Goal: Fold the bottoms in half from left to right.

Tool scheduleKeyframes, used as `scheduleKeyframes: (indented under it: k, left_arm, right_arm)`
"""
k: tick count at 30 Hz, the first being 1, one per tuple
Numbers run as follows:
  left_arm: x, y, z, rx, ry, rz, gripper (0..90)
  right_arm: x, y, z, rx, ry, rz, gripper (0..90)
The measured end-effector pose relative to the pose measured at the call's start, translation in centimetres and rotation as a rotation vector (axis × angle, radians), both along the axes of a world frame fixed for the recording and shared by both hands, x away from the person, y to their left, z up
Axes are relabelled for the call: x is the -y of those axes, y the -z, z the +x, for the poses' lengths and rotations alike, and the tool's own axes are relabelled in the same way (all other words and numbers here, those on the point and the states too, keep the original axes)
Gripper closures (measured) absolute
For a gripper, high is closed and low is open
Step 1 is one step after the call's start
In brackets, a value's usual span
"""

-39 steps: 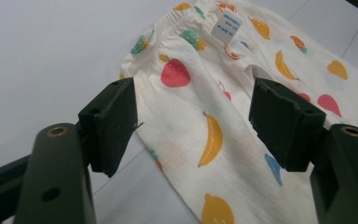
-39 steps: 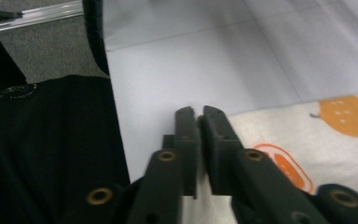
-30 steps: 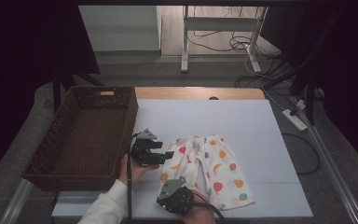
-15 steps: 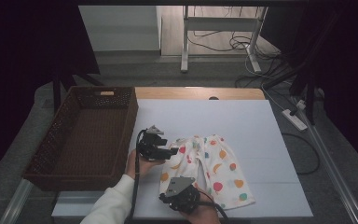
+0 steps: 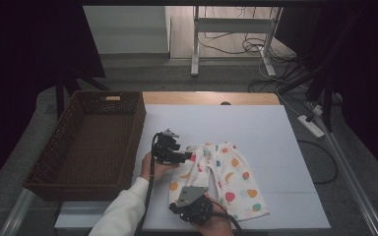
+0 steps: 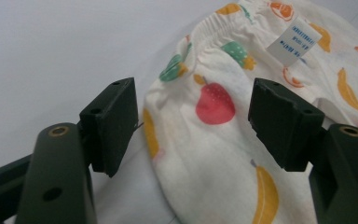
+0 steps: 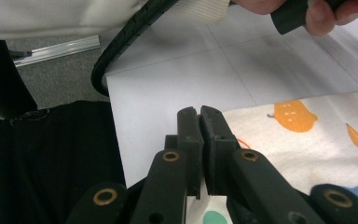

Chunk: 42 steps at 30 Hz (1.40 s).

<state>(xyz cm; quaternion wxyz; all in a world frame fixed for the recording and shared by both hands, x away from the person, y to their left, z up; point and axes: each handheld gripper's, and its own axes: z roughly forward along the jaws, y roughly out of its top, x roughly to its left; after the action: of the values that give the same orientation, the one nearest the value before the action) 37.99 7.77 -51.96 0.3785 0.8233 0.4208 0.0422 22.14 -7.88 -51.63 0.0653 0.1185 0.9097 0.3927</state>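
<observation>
Left hand-held gripper (image 5: 186, 156) has moved up to the waistband of the fruit-print shorts (image 5: 226, 179), jaws spread astride its corner. Right hand-held gripper (image 7: 200, 122) stays pinched on the hem, so a fold looks next.

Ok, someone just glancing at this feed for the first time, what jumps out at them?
The fruit-print shorts first, bright on the white table, near its front edge. Next, the two claws working them: the left claw open over the waistband corner, the right claw shut on the cloth's near edge. Then the dark wicker basket at the table's left.
</observation>
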Motion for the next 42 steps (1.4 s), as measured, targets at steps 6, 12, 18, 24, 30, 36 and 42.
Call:
scheduleKeyframes:
  k: [6,12,18,24,30,36,42]
  left_arm:
    - [0.0,-0.1,0.5,-0.004,-0.003,0.008,31.6]
    - [0.2,0.4,0.9,-0.016,-0.003,0.023,31.8]
    - [0.4,0.9,1.4,-0.021,-0.005,0.051,32.8]
    - [0.4,1.3,1.6,-0.024,-0.003,0.065,35.6]
    - [0.4,1.4,1.7,-0.035,0.01,0.054,48.4]
    - [0.2,1.7,1.8,-0.063,0.017,0.037,68.9]
    - [0.0,1.9,1.8,-0.083,0.025,0.015,83.2]
  right_arm:
    - [0.2,0.1,-0.1,-0.004,0.01,-0.002,86.6]
    - [0.4,0.1,-0.1,-0.006,0.022,-0.002,86.6]
    - [0.6,0.2,-0.1,-0.01,0.03,0.001,86.5]
    - [0.7,0.2,-0.1,-0.011,0.032,-0.003,86.5]
    - [0.8,0.3,-0.1,-0.013,0.035,-0.002,86.5]
    - [0.9,0.3,0.0,-0.015,0.038,-0.003,86.5]
    - [0.9,0.3,0.1,-0.016,0.041,0.003,86.6]
